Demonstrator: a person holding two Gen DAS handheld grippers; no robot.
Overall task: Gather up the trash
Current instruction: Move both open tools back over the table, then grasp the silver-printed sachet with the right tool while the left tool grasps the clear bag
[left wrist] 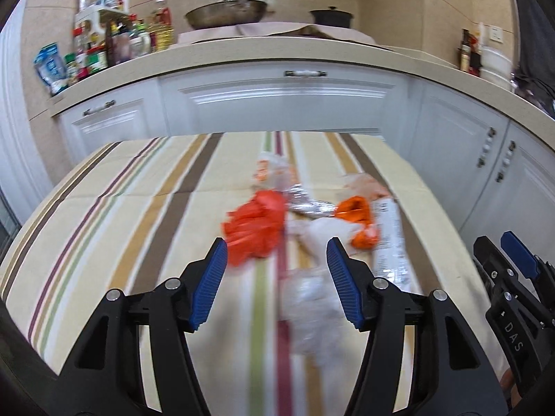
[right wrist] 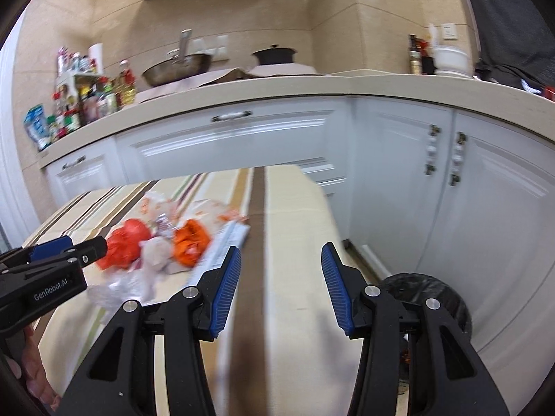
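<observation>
Approach step, nothing collected yet. Left tongs (left wrist: 276, 254) half open, empty, just short of trash pile (left wrist: 312, 222) mid-tablecloth (left wrist: 104, 208). Right tongs (right wrist: 281, 260) likewise gaping, empty, beside pile. Next: close on one wrapper, carry to bin (right wrist: 437, 294) right of pile.

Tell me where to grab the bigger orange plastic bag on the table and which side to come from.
Pinch the orange bag at its crumpled near edge, coming from the left gripper side over bare tablecloth; its right side presses against the clear wrappers and foil.
</observation>
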